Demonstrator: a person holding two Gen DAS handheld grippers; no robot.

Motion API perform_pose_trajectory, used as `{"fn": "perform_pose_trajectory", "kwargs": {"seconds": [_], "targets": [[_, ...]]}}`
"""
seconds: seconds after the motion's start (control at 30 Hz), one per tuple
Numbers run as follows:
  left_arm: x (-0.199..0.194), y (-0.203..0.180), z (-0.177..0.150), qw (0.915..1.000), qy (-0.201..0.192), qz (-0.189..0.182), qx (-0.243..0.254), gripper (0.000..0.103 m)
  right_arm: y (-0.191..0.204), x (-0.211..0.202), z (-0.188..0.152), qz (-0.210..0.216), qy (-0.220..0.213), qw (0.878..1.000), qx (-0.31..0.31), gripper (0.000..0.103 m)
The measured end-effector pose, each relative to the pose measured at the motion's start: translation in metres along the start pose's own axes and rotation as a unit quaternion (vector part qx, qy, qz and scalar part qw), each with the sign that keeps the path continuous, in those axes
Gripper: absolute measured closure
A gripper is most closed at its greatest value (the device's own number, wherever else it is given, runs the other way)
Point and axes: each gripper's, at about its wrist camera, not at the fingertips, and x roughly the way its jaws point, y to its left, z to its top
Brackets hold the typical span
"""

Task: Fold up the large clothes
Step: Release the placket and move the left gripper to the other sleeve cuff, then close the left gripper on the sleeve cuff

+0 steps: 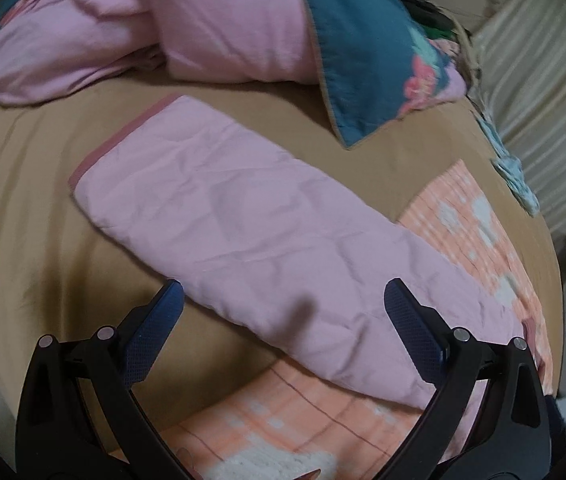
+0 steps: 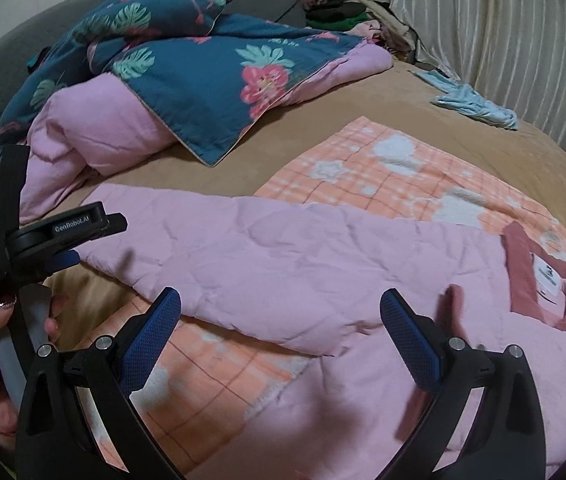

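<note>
Pink garment (image 2: 303, 264) lies flat on the bed (image 2: 363, 104), partly over a peach checked blanket (image 2: 383, 176); one sleeve (image 1: 243, 232) stretches toward the floral duvet (image 2: 203, 80). Left gripper (image 1: 283, 304) jaws wide open, empty, above the sleeve. Right gripper (image 2: 281, 308) jaws wide open, empty, over the garment body near the collar (image 2: 543, 280).

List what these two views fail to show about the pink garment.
- Pink garment: its lower body runs off the bottom edge of the right wrist view.
- Collar label: print too small to read.
- Far sleeve: not seen in either view.
- Left wrist view: the collar end is hidden behind the gripper's right finger.
</note>
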Motion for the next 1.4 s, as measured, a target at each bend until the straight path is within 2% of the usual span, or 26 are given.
{"fn": "perform_pose_trajectory", "kwargs": {"seconds": [0.27, 0.5, 0.8, 0.83, 0.9, 0.93, 0.97, 1.07, 1.2, 1.4], "targets": [[0.022, 0.027, 0.004, 0.9984, 0.016, 0.027, -0.046, 0.009, 0.004, 0.017, 0.003, -0.001, 0.01, 1.0, 0.006, 0.004], [0.05, 0.045, 0.002, 0.9945, 0.039, 0.003, -0.097, 0.009, -0.017, 0.009, -0.011, -0.011, 0.013, 1.0, 0.025, 0.004], [0.052, 0.046, 0.011, 0.9939, 0.001, -0.015, -0.109, 0.01, -0.061, -0.022, -0.04, -0.033, 0.001, 0.997, 0.074, 0.004], [0.049, 0.046, 0.012, 0.9938, -0.005, -0.018, -0.11, 0.015, -0.065, -0.026, -0.043, -0.037, -0.002, 0.996, 0.077, 0.004], [0.044, 0.044, 0.013, 0.9942, -0.019, -0.019, -0.104, 0.039, -0.074, -0.036, -0.051, -0.047, -0.006, 0.995, 0.085, 0.004], [0.042, 0.044, 0.014, 0.9941, -0.027, -0.021, -0.103, 0.061, -0.078, -0.039, -0.053, -0.051, -0.008, 0.995, 0.089, 0.004], [0.037, 0.045, 0.015, 0.9934, -0.037, -0.029, -0.105, 0.074, -0.082, -0.044, -0.056, -0.056, -0.01, 0.994, 0.093, 0.004], [0.022, 0.041, 0.018, 0.9915, -0.064, -0.056, -0.099, 0.086, -0.096, -0.059, -0.068, -0.067, -0.02, 0.992, 0.11, 0.004], [-0.01, 0.023, 0.02, 0.9894, -0.098, -0.084, -0.066, 0.089, -0.114, -0.083, -0.084, -0.076, -0.032, 0.987, 0.134, 0.004], [-0.06, -0.012, 0.015, 0.9803, -0.137, -0.141, -0.013, 0.092, -0.136, -0.121, -0.108, -0.102, -0.048, 0.981, 0.158, 0.004]]}}
